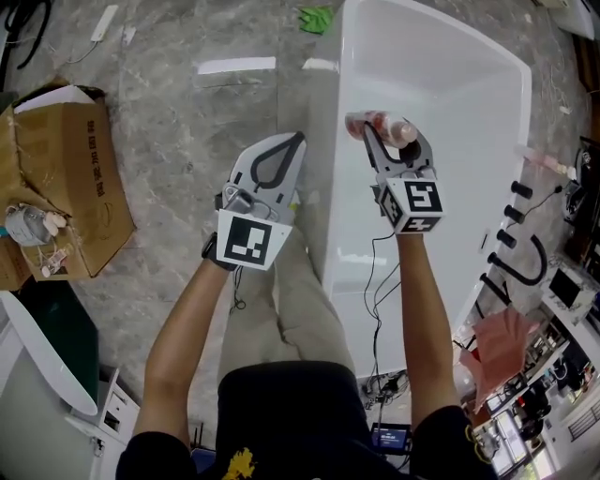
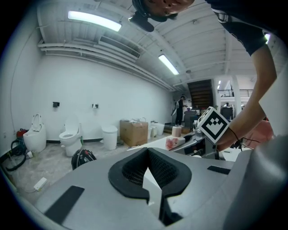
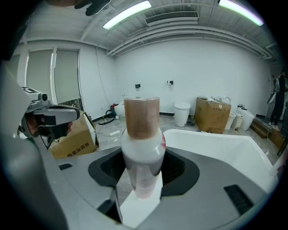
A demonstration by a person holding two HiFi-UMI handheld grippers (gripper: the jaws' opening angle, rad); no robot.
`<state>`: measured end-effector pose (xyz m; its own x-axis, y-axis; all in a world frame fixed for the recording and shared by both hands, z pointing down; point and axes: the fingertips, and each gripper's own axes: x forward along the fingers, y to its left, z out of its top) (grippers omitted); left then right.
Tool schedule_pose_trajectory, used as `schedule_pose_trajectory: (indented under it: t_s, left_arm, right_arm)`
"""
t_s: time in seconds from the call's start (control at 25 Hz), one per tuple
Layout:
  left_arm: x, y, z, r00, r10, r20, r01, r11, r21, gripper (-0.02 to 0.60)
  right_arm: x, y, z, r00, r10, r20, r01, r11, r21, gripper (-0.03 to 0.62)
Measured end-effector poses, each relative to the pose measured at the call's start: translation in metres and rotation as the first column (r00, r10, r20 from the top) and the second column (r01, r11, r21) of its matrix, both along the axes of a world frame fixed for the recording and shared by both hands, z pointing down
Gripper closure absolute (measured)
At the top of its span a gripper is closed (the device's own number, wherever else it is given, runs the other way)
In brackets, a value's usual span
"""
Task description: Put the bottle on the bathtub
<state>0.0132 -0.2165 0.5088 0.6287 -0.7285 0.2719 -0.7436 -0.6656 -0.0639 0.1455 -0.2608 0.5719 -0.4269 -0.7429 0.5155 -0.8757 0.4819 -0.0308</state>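
The bottle sat clamped between the right gripper's jaws, cap pointing away from it, held above the bathtub just beneath, likely ready for setting down, while the left gripper alongside was closed on nothing, apparently unneeded.

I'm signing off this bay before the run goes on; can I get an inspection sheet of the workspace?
Surface: white bathtub, grey marbled floor beside it.
Job's things: bottle held over the bathtub, not yet set down.
Clutter: cardboard box on the floor at left; green scrap near the tub's far end.
Grippers: right gripper shut on the bottle; left gripper shut, empty, beside the tub.
Cables: thin black cable hanging below the right gripper, across the tub.
Surroundings: toilets along the far wall.
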Motion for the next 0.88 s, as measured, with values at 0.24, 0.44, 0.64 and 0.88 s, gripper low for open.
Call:
schedule_pose_trajectory:
  t_s: [0.24,0.44,0.64,0.88]
  left_arm:
    - [-0.005,0.002,0.011,1.0,0.0,0.0,0.0,1.0,-0.018,0.563]
    - [-0.002,0.008,0.018,1.0,0.011,-0.004,-0.011,0.999,-0.031,0.563]
    - [-0.001,0.011,0.024,1.0,0.012,-0.009,-0.012,0.999,-0.041,0.563]
    - [0.008,0.014,0.029,1.0,0.021,-0.014,-0.022,0.999,-0.044,0.563]
  right_arm:
    - [-0.012,-0.004,0.022,0.999,-0.022,-0.024,0.022,1.0,-0.018,0.378]
    - [-0.015,-0.008,0.036,0.998,-0.041,-0.054,0.04,0.999,-0.018,0.378]
    - [-0.021,-0.012,0.043,0.996,-0.056,-0.068,0.056,0.998,-0.006,0.378]
    - [-0.02,-0.013,0.045,0.996,-0.059,-0.062,0.06,0.998,0.016,0.373]
